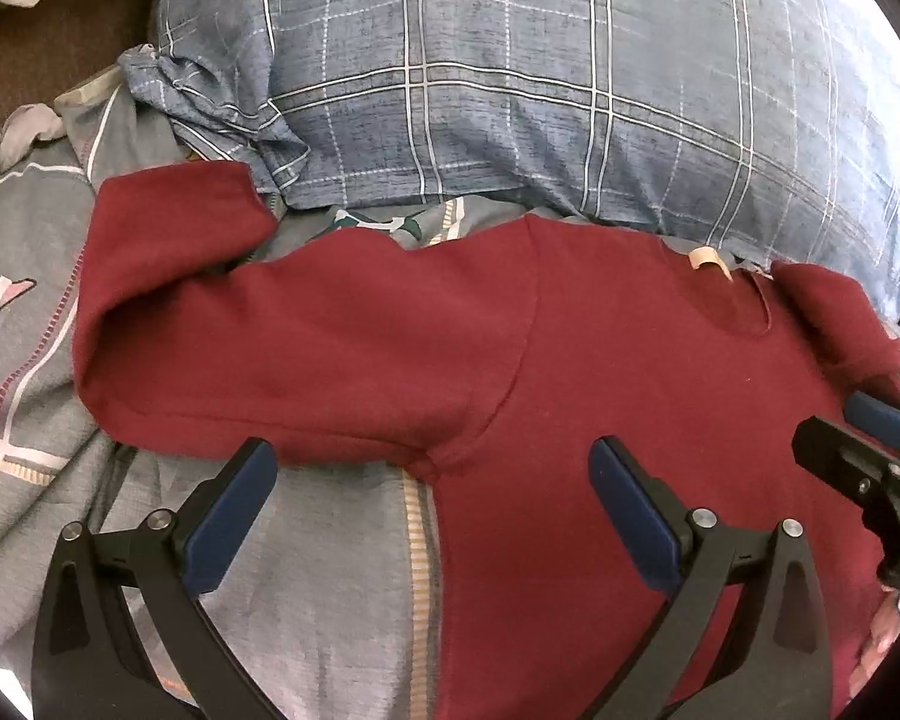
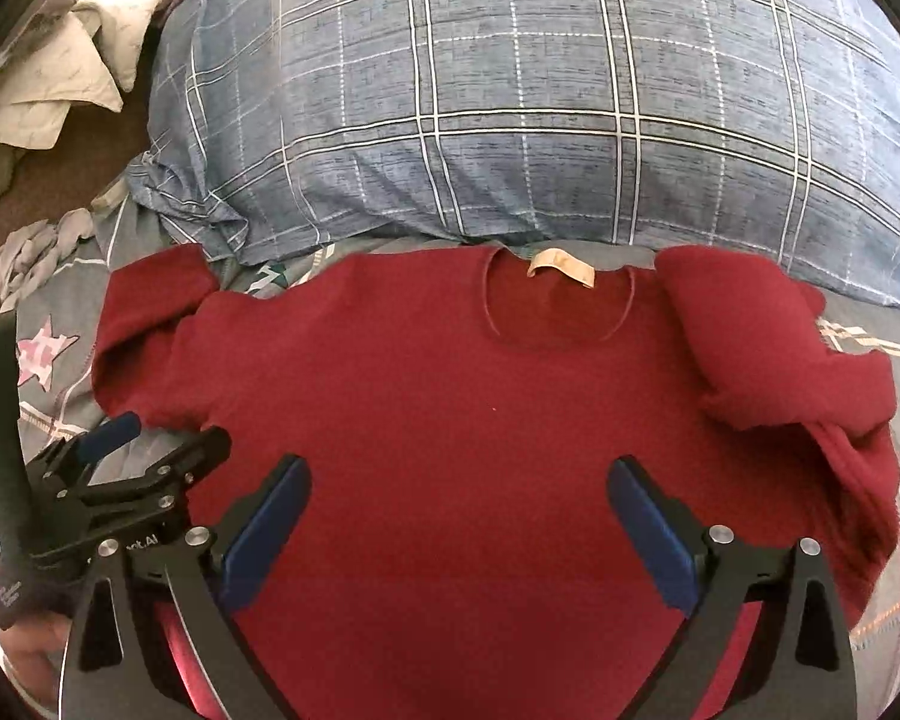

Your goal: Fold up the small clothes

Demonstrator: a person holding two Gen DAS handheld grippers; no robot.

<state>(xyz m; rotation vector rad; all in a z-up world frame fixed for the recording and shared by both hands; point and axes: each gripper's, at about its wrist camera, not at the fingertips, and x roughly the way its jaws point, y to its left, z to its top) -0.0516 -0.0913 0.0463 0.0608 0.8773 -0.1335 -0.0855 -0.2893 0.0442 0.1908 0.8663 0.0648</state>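
Over soft knit red sweater, both claws gape.

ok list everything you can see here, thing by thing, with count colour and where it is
sweater: one, dark red, spread flat on the bed, neck toward the pillow
neck label: one, beige, inside the sweater's collar
sleeves: two, dark red, the one on the left reaching out sideways with its cuff bent up, the one on the right bunched up
pillow: one, blue plaid, behind the sweater
bedsheet: one, grey with a pink star, under everything
crumpled cloth: cream, far left on the floor
left gripper: open, above the sweater's armpit on the left
right gripper: open, above the chest
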